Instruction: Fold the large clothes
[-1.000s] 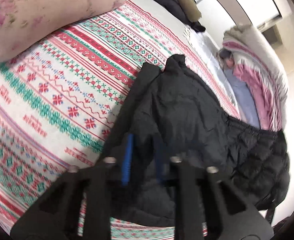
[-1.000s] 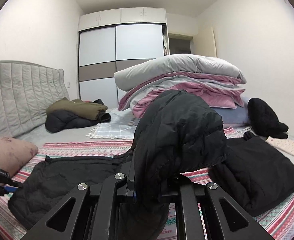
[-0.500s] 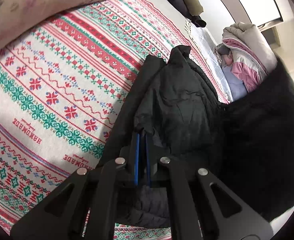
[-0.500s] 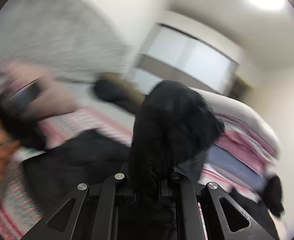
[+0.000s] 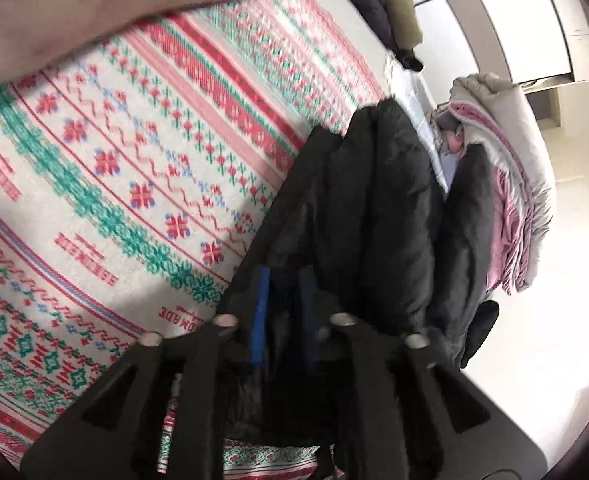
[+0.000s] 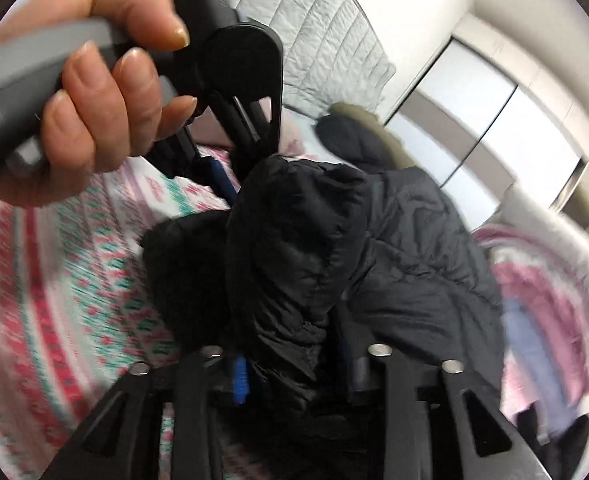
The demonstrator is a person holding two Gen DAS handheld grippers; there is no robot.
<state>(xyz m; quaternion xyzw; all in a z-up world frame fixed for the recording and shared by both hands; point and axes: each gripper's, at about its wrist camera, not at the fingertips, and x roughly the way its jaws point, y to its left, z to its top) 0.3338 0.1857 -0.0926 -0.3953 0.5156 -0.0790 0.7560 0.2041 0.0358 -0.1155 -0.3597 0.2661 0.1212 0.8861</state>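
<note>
Black jacket (image 6: 294,260) between right hand-held gripper (image 6: 294,368) fingers

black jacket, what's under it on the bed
The black jacket lies on a patterned red, green and white blanket, visible around its near edge. Whatever lies directly beneath the jacket's folds is covered.

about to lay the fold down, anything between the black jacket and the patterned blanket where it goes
Nothing visible does. The black jacket already lies on the patterned blanket; the pink pillow sits off beyond it, and both hand-held grippers have just been opening around jacket fabric.
</note>
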